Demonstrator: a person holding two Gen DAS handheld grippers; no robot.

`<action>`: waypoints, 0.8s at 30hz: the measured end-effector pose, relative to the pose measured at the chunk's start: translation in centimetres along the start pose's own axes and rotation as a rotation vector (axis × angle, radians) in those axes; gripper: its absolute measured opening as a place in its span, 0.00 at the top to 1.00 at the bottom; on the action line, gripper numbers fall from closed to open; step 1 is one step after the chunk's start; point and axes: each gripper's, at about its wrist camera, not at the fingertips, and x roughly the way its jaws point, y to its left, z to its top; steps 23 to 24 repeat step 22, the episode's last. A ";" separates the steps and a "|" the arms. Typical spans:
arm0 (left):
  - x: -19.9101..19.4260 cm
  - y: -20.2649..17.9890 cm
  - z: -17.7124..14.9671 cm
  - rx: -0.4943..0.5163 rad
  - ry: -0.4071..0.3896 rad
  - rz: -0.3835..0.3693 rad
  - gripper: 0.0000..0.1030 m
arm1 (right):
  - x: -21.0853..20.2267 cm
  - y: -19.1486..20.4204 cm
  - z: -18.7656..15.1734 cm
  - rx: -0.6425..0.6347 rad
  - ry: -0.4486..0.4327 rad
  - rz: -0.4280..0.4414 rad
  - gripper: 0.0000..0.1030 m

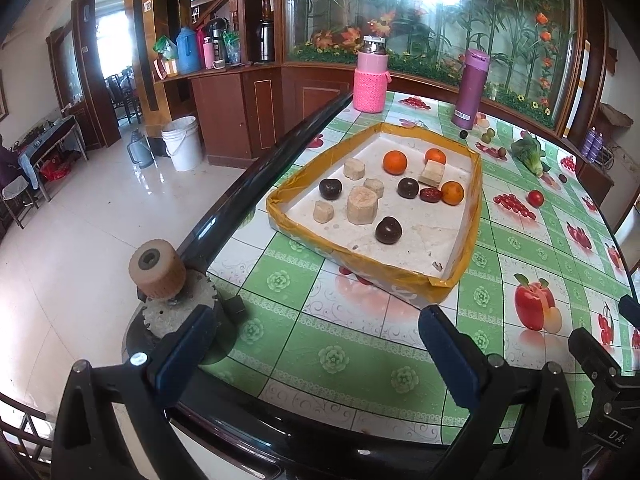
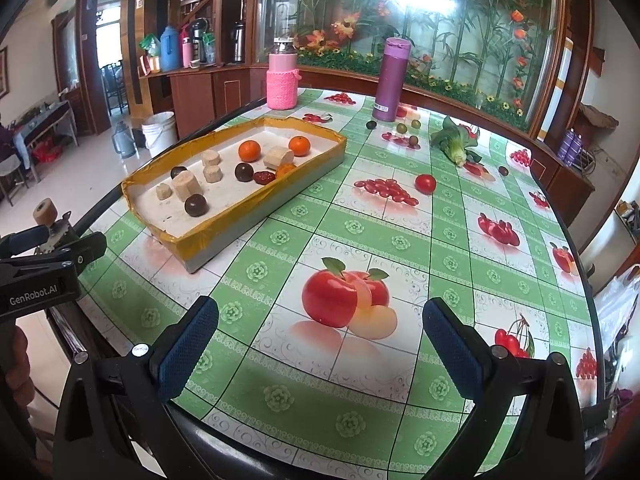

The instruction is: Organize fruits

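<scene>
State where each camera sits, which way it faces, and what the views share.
Left wrist: on the left gripper at the table's near-left edge, facing the yellow-rimmed tray; own open jaws show, right gripper at right.
Right wrist: on the right gripper, further right, facing across the table; own open jaws show, left gripper at left.
Shared: tray, oranges, pink bottle, purple bottle, tomato.

Black tongs (image 2: 320, 340), blue textured pads (image 2: 188, 344), silver screws, white "GenRobot.AI" lettering
</scene>
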 end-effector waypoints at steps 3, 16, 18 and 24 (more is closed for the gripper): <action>0.0 0.0 0.0 0.001 0.001 -0.009 0.01 | 0.0 0.0 -0.1 0.002 0.002 0.002 0.00; -0.4 0.0 0.3 0.003 -0.045 -0.040 0.01 | 0.2 -0.1 -0.1 0.017 0.009 0.005 0.00; -0.3 -0.1 0.3 0.008 -0.033 -0.046 0.01 | 0.2 0.0 -0.1 0.015 0.009 0.005 0.00; -0.2 -0.5 0.2 0.025 -0.027 -0.030 0.01 | 0.2 -0.1 -0.1 0.016 0.011 0.005 0.00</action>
